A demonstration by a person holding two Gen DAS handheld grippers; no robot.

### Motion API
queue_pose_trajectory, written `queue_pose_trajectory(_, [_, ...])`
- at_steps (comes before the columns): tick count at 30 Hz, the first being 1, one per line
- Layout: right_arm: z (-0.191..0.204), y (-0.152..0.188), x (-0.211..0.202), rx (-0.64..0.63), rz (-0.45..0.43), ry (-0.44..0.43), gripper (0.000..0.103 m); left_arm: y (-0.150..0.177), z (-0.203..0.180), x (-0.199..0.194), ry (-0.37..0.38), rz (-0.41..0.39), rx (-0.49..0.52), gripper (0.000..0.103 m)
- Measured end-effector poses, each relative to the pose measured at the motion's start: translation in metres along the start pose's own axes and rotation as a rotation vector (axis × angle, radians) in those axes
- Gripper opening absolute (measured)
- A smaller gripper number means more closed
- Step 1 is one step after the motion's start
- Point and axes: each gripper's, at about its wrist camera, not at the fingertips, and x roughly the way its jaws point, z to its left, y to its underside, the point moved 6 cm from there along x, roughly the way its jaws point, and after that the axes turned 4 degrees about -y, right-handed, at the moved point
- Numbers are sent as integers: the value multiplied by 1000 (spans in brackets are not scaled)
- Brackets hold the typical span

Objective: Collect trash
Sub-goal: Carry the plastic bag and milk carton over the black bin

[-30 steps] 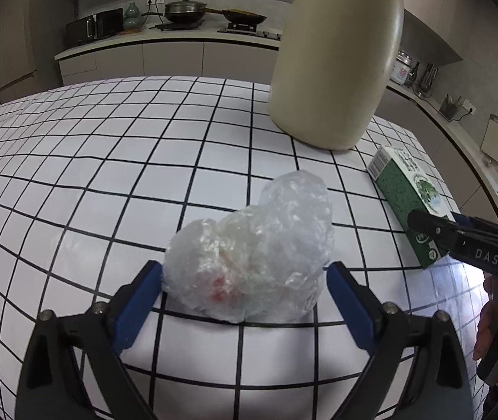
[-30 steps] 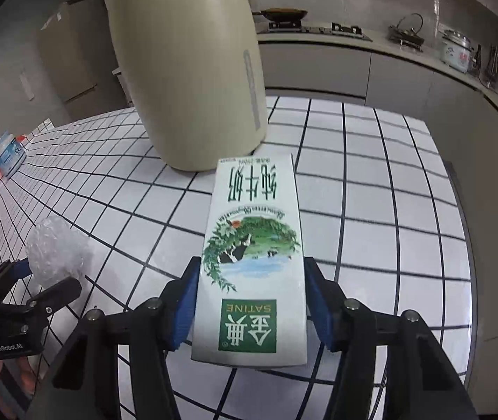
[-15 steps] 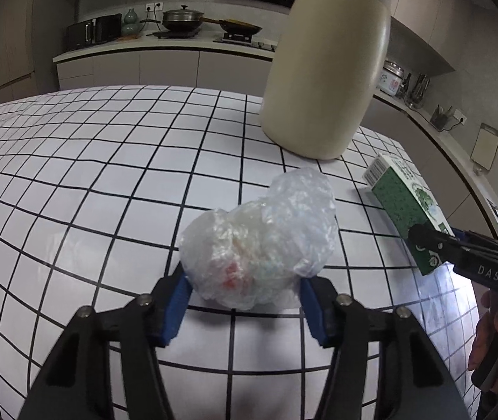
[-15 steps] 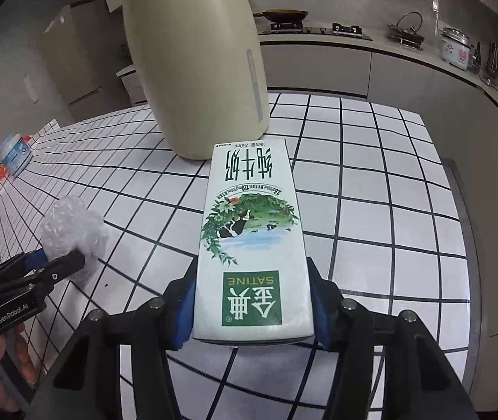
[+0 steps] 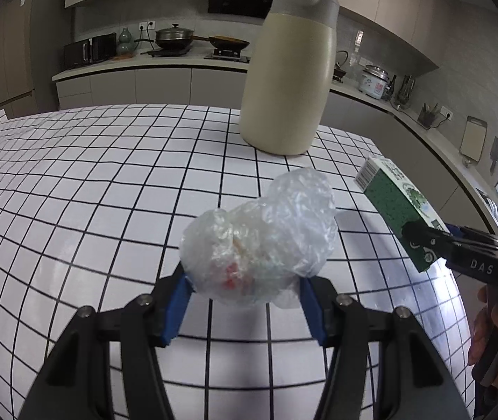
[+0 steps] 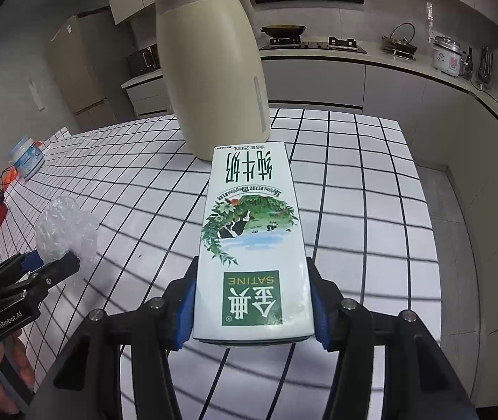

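My left hand-held gripper (image 5: 243, 301) has its blue pads pressed into both sides of a crumpled clear plastic bag (image 5: 259, 236) with something red inside, and I see it held clear above the white, black-gridded worktop (image 5: 91, 182). My right hand-held gripper (image 6: 252, 306) is clamped partway closed on a white and green rectangular milk carton (image 6: 250, 241), also off the worktop, its printed face up and its far end pointing at the tall cream-coloured jug (image 6: 214, 70) standing beyond. In the left view the carton sits just beside the bag, to its right.
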Motion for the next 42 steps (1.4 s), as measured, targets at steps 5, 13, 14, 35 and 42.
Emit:
queue_pose_trajectory(5, [9, 30, -25, 2, -1, 15, 56, 18, -2, -20, 4, -6, 5, 58])
queue_pose_trajectory(13, [21, 83, -65, 15, 13, 33, 55, 48, -20, -45, 40, 3, 32, 58])
queue_pose_trajectory(14, [22, 89, -69, 16, 14, 35, 55, 50, -23, -47, 48, 5, 37, 58])
queue_pose_trajectory(35, [-30, 149, -148, 85, -4, 117, 55, 84, -112, -62, 156, 20, 108, 58])
queue_pose_trajectory(42, [-73, 172, -178, 111, -10, 127, 55, 98, -155, -70, 158, 25, 127, 58])
